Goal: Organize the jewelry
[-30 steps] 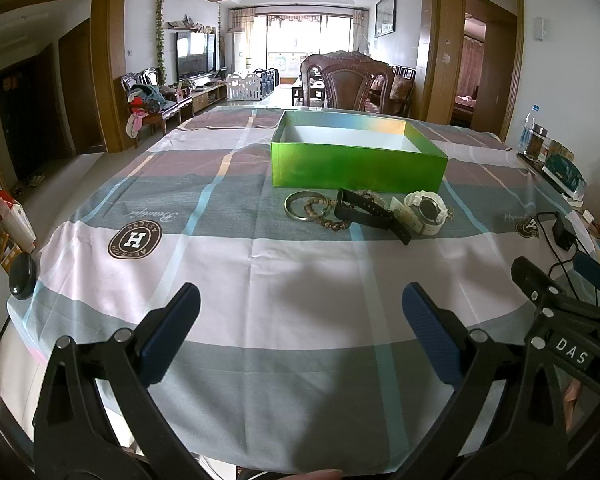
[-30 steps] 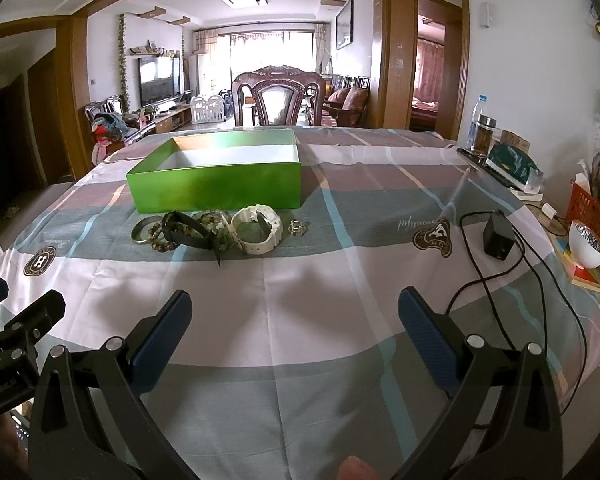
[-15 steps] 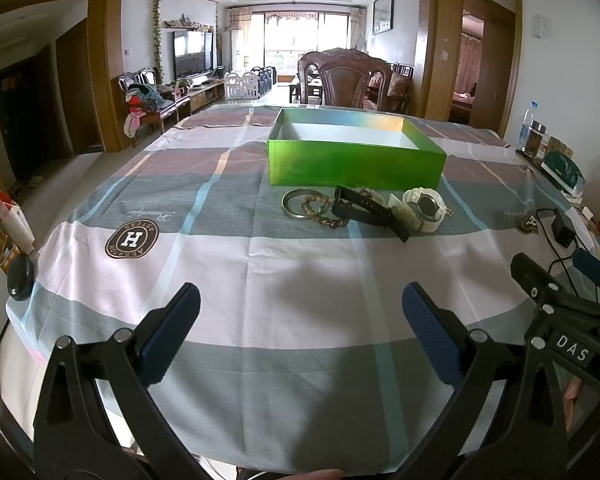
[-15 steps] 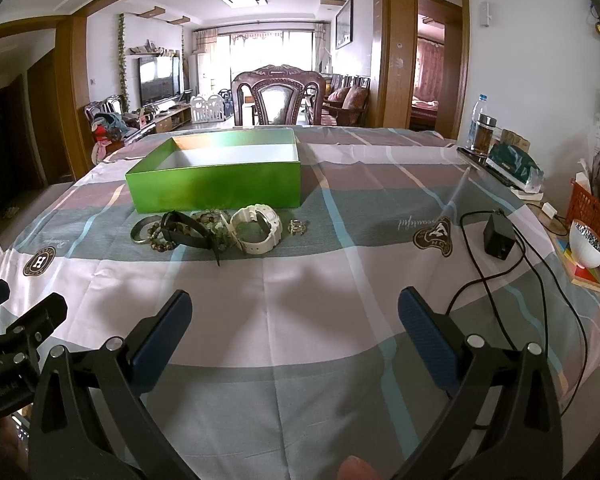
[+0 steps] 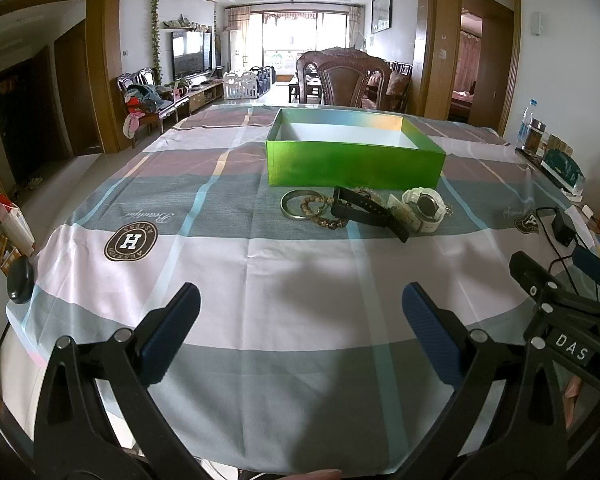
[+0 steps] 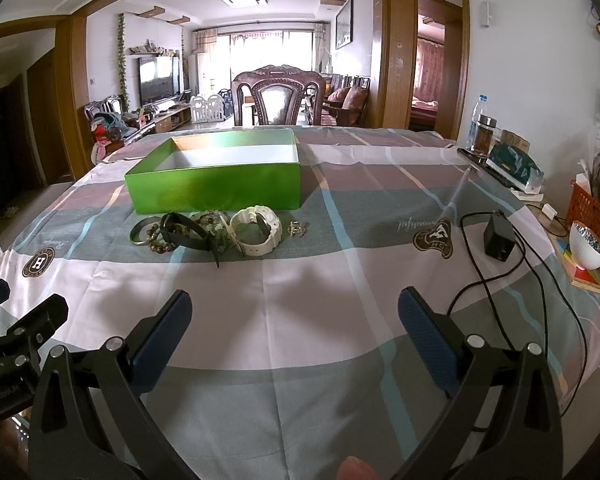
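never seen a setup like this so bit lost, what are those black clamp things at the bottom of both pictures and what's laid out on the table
Those are not robot arms. A person holds a two-fingered grabbing tool in each hand, and a wide-angle camera on each looks forward along its fingers. One picture comes from the left tool, the other from the right tool. Each view also catches the other tool at its edge.

Both tools are open, hold nothing, and hover over the near part of the tablecloth.

Further back stands an open green box with white inner walls; its floor is not visible from here. In front of it lies the jewelry in a loose cluster: a metal bangle, beaded bracelets, a black strap, a white watch and a small metal piece. On the right side of the table are a black adapter with cables and a white bowl.
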A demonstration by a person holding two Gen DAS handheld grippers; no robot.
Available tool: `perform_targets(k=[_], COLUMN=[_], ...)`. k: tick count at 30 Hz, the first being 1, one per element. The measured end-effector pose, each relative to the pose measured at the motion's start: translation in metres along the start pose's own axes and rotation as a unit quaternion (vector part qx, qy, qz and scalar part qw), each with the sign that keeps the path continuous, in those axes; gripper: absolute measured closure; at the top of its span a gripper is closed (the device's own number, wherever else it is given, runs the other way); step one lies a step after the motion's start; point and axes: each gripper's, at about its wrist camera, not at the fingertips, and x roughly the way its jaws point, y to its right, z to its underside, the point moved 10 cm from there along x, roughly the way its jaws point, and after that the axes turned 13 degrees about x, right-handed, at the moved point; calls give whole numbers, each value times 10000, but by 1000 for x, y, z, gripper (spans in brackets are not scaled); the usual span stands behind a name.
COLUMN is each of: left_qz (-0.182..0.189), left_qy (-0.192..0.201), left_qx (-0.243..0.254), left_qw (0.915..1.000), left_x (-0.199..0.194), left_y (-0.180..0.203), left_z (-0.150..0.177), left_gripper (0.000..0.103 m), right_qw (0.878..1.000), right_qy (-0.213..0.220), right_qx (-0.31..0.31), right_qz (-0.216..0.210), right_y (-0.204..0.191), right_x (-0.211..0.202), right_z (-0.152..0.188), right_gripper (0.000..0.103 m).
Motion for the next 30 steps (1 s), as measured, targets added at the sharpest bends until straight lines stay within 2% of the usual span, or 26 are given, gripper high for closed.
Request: perform_targets(k=[30], left_qz=[-7], left_qy=[-89], left_qx=[18], left_qw=[10000], left_x=[5], left_y=[0], left_z=[-1], left_gripper=[3], right_qw=[10000], right_qy=[-25], right_qx=[27], right_qz=[-23], right_y=[-1], right_x=[10], right_z=[0], right_gripper=[3])
